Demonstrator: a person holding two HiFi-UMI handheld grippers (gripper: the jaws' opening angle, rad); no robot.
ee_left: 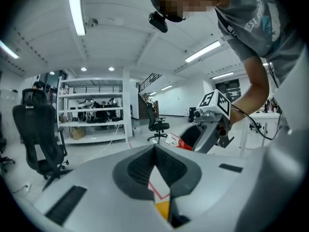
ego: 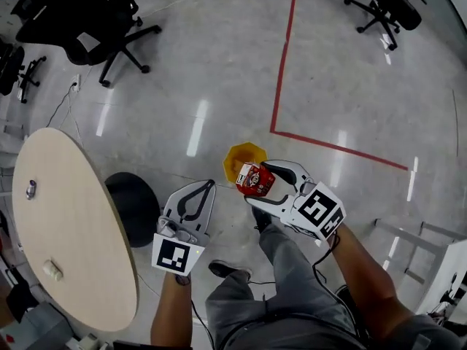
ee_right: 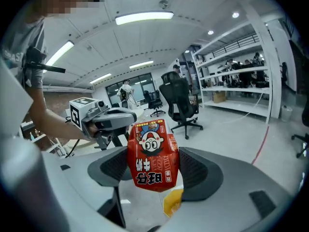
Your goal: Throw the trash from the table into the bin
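Note:
A red snack carton with a cartoon face is held between the pads of my right gripper, which is shut on it. In the right gripper view the carton stands upright between the jaws, over the yellow bin. The yellow bin stands on the floor just beyond the carton. My left gripper is left of the bin, shut and holding nothing; its jaw tips meet in the left gripper view. That view also shows the carton and the bin.
An oval wooden table lies at the left with two small items on it. A black round stool stands beside it. Black office chairs stand farther off. Red tape marks the floor.

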